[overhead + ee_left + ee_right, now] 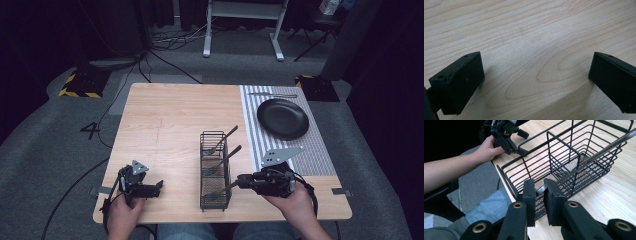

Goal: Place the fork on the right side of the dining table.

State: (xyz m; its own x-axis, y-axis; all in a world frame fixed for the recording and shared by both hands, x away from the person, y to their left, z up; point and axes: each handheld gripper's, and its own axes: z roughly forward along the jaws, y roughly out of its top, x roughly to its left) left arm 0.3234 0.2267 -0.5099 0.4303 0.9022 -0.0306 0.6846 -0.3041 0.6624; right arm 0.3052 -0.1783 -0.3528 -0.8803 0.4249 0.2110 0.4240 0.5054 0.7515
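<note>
My right fingers (539, 195) pinch the slim metal utensil handle (541, 189), its length slanting away from me into the black wire caddy (564, 160); left fingers (536, 80) gape empty.

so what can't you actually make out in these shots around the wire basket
- High view: the heads of the three metal utensils in the black wire basket sit behind its mesh, too small to tell forks from spoons.
- Right gripper view: the right claw is closed on a utensil handle; its head is behind the wires.
- High view: the cutlery beyond the black round plate is too small to identify.
</note>
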